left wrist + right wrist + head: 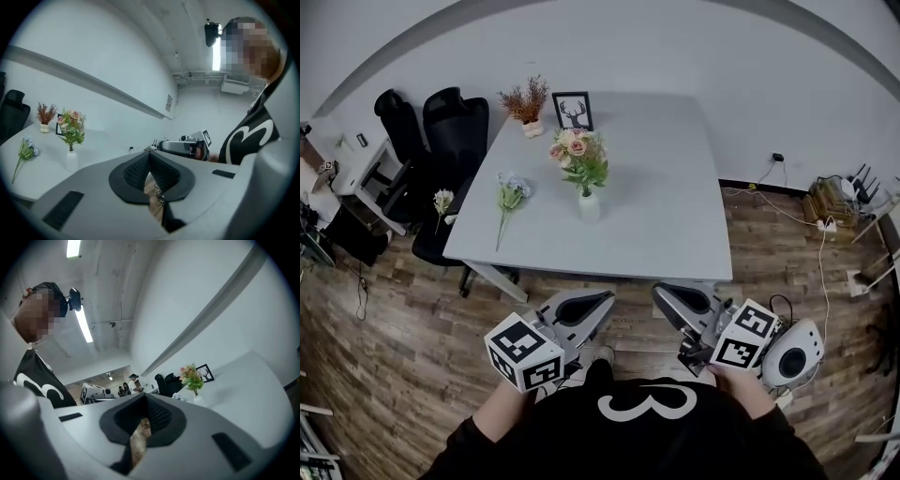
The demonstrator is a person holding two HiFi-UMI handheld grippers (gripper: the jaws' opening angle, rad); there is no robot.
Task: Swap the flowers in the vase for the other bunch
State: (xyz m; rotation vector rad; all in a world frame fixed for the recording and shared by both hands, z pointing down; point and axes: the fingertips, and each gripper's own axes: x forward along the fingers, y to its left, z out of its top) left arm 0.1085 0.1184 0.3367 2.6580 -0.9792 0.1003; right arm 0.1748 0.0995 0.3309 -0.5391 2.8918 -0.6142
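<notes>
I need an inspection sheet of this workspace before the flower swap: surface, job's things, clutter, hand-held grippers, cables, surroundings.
Surface: white table, mostly bare.
Job's things: vase upright near the middle, flowers in it; other bunch lies flat to its left, apart from it.
Clutter: dried plant and frame at the far edge; single flower off the table's left edge, by the chairs.
Grippers: left hand-held gripper and right hand-held gripper both shut, empty, near the person, short of the table.
Cables: cables on the floor right of the table; none seen on the table.
Surroundings: black chairs, wooden floor, white wall.
</notes>
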